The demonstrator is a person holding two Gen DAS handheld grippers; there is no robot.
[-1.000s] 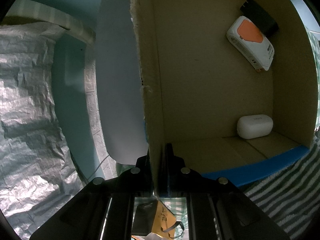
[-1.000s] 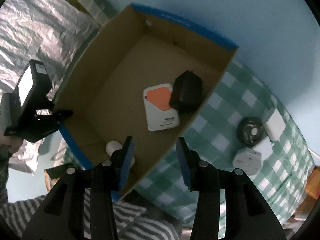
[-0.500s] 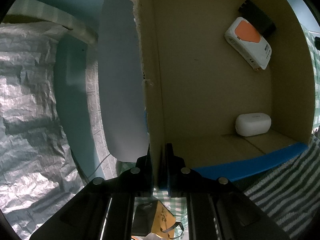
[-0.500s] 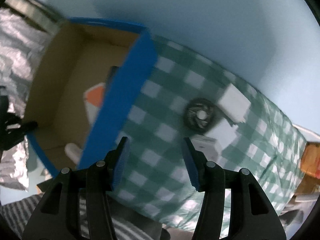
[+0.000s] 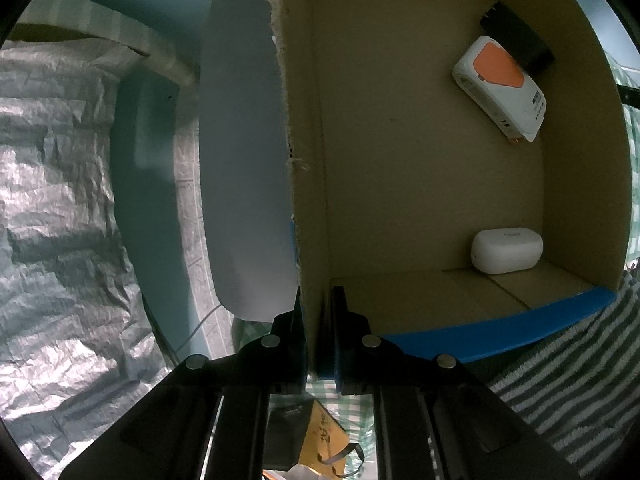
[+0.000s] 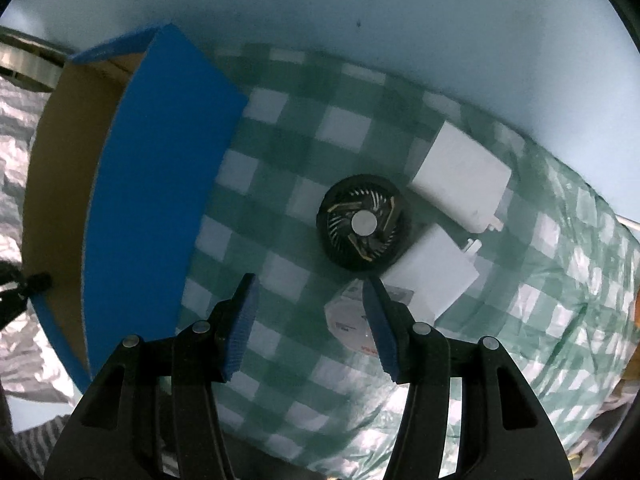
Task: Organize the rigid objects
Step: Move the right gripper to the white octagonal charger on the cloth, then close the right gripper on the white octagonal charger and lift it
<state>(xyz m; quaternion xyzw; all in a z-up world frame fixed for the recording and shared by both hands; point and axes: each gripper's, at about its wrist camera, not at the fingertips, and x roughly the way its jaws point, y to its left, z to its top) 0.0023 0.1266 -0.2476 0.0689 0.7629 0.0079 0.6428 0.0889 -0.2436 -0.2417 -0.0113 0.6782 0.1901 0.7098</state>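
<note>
Box point(image 5: 420, 160) holds three items: one white-orange device point(image 5: 500, 84), one black adapter point(image 5: 520, 40), one white case point(image 5: 506, 250). Your left gripper point(image 5: 318, 300) clamps its near-left wall; your right gripper point(image 6: 310, 312) hangs open over the checkered cloth point(image 6: 280, 272), near one fan point(image 6: 362, 228).

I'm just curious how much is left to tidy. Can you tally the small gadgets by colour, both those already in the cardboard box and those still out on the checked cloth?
White: 4 (earbud-style case in the box; two flat adapters and a polygonal device on the cloth)
White with orange: 1 (in box)
Black: 2 (block in box; round fan on cloth)
Total: 7
</note>
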